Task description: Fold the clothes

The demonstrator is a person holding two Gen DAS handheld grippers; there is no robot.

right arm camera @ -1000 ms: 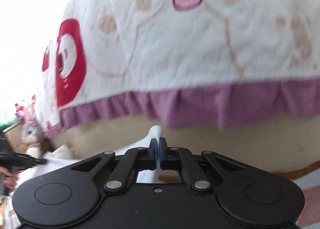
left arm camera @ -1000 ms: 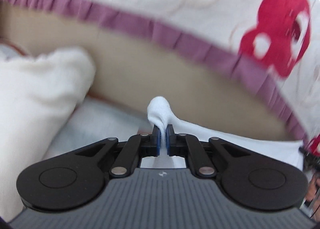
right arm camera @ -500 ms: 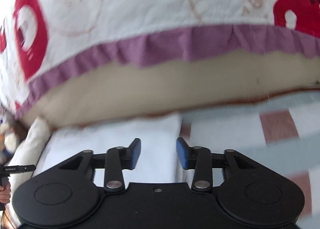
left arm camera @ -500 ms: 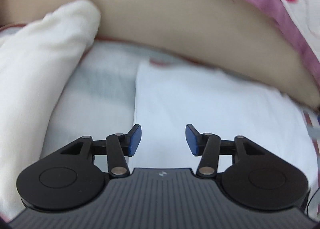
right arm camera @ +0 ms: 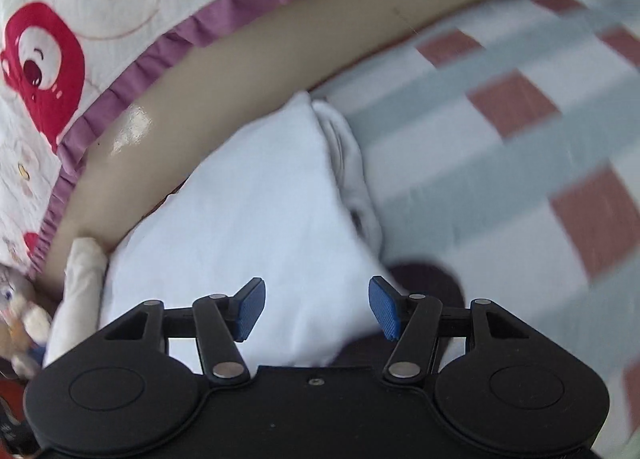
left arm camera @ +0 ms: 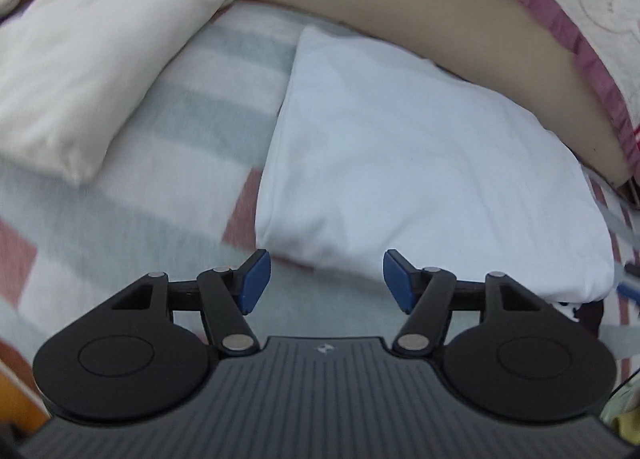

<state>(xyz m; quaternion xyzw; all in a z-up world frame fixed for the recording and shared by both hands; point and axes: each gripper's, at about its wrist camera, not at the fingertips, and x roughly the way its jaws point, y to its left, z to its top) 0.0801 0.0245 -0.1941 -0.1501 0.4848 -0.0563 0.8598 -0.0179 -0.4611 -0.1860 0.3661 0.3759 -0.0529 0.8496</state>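
A white garment (left arm camera: 420,163) lies folded flat on the checked bedsheet (left arm camera: 168,131), against the beige bed frame. My left gripper (left arm camera: 326,281) is open and empty, just short of the garment's near edge. In the right wrist view the same garment (right arm camera: 256,227) shows with stacked folded layers along its right edge. My right gripper (right arm camera: 316,309) is open and empty, above the garment's near corner. A dark patch (right arm camera: 428,279) lies under that corner.
A cream pillow (left arm camera: 100,51) lies left of the garment and also shows in the right wrist view (right arm camera: 80,283). A beige bed frame (left arm camera: 440,19) and a quilt with a purple frill (right arm camera: 168,47) border the far side. A plush toy (right arm camera: 20,311) sits at far left.
Both grippers were shut on pinches of the white garment one second ago. They have opened, let it go and drawn back. The garment now lies flat on the sheet.
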